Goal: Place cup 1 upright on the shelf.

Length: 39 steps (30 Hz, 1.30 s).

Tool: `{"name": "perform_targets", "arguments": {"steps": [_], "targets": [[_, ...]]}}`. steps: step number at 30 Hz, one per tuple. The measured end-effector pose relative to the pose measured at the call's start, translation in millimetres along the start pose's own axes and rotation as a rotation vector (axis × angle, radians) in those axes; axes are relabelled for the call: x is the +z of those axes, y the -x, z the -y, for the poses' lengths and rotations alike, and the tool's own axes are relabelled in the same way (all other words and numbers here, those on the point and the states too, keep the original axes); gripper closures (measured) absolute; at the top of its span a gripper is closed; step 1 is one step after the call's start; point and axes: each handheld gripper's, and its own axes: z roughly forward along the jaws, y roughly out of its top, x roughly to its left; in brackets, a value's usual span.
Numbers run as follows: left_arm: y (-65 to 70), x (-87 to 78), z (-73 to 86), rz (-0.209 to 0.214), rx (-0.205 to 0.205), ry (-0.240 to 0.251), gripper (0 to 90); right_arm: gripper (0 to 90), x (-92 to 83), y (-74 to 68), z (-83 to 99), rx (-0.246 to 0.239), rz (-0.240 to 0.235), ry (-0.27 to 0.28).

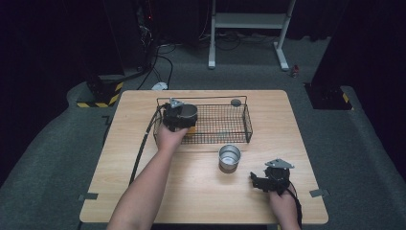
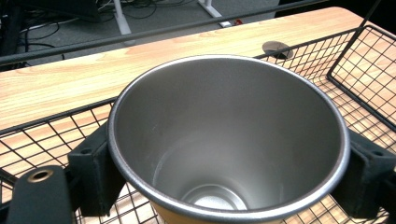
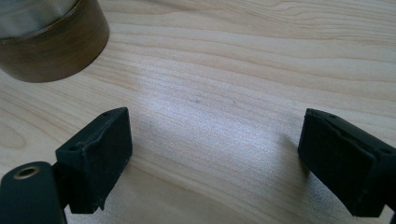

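A steel cup [image 1: 187,113] with a brown base is held upright between the jaws of my left gripper [image 1: 178,117], over the left end of the black wire basket [image 1: 247,120]. In the left gripper view the cup [image 2: 224,140] is empty, and both pads of the left gripper [image 2: 229,168] press on its sides just below the rim, above the basket mesh [image 2: 364,70]. A second steel cup [image 1: 229,158] stands on the table in front of the basket. My right gripper [image 1: 261,182] rests low near the front right, jaws open [image 3: 215,158] over bare wood, with that cup's base [image 3: 51,46] to its upper left.
The wooden table [image 1: 143,191] has free room at the front left. A small round grey disc [image 1: 235,102] lies beyond the basket's far rim. A cable trails from the left gripper down the table's left side. A white stand and cables are on the floor behind.
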Motion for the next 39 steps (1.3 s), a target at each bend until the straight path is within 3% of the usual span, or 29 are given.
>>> {"name": "perform_targets", "arguments": {"steps": [4,22,39], "targets": [[3.2,2.0,2.2,-0.009,0.013,-0.014,13.6,10.1,-0.2,-0.5,0.1,0.006,0.000,-0.002],[5.9,-5.1,13.9,-0.030,0.069,0.013,13.5,10.1,-0.8,-1.1,0.5,0.005,-0.003,-0.004],[5.5,-8.7,18.7,-0.048,0.077,0.005,13.2,10.1,-0.8,-1.2,0.6,0.005,-0.003,-0.004]]}}
